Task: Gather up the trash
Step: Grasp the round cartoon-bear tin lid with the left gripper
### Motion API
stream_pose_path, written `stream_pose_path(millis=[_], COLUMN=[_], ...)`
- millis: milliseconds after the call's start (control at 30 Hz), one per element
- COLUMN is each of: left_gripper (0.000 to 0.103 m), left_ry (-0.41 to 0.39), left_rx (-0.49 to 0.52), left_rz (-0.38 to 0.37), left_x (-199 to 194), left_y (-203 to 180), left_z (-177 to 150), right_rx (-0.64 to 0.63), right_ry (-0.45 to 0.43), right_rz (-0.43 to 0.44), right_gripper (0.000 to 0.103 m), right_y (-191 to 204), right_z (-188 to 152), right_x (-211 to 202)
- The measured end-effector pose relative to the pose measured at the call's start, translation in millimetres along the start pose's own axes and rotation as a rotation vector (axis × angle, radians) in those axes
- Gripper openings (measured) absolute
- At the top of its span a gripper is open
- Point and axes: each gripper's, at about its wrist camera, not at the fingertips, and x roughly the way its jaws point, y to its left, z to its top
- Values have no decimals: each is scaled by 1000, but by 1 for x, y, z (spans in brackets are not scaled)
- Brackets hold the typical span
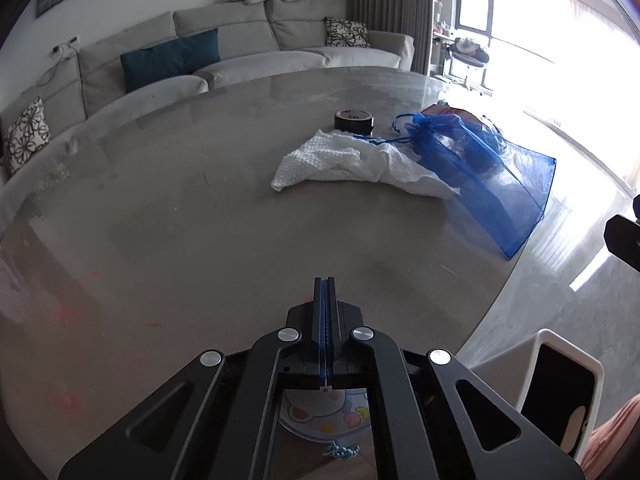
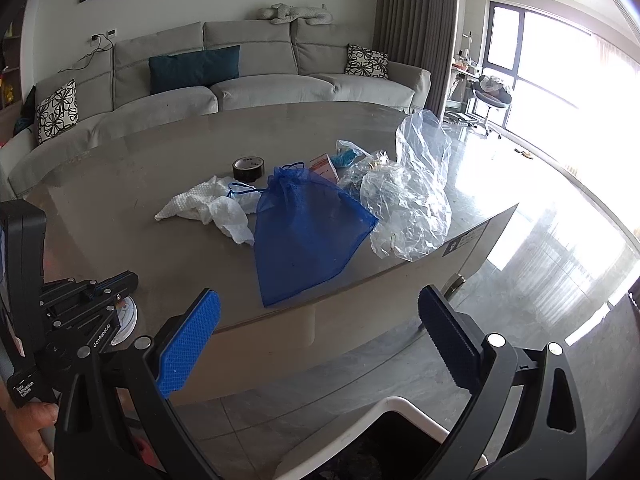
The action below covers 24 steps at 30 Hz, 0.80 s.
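Note:
A crumpled white tissue (image 1: 360,164) (image 2: 216,208) lies on the grey table (image 1: 180,220) (image 2: 140,176), partly under a blue mesh bag (image 1: 492,172) (image 2: 304,236). A crumpled clear plastic bag (image 2: 412,196) lies right of it. My left gripper (image 1: 325,284) is shut and empty, low over the near table edge; it also shows in the right wrist view (image 2: 128,278). My right gripper (image 2: 316,320) is open and empty, off the table's near side, above a white trash bin (image 2: 392,412) (image 1: 560,392) with a dark liner.
A black tape roll (image 1: 354,120) (image 2: 249,168) sits behind the tissue. A small pink box (image 2: 324,166) and teal items lie behind the mesh bag. A round plate with cartoon print (image 1: 324,416) lies under my left gripper. A grey sofa (image 2: 240,76) stands beyond.

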Motion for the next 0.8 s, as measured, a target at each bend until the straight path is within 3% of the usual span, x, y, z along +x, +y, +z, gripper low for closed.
stream_pose_path(millis=[233, 433, 500, 567, 600, 667, 800], left_gripper=[0, 1, 16, 91, 98, 98, 96], left_ry=[-67, -33, -14, -42, -81, -123, -91], left_rx=[-5, -21, -25, -20, -11, 25, 40], left_rz=[-18, -54, -110, -87, -71, -46, -27], left_x=[-26, -41, -43, -47, -52, -58, -44], left_y=[17, 24, 20, 13, 9, -1, -8], left_z=[5, -8, -14, -20, -22, -23, -19], right_rx=[11, 28, 27, 25, 26, 25, 28], right_ry=[-7, -6, -3, -3, -3, -3, -9], right_rz=[1, 19, 23, 25, 25, 23, 16], right_gripper=[98, 98, 98, 98, 98, 98, 98], right_y=[-4, -5, -4, -4, -4, -4, -5], right_z=[-2, -5, -6, -7, -7, -7, -8], right_x=[-4, -5, -6, -7, -7, -7, -11])
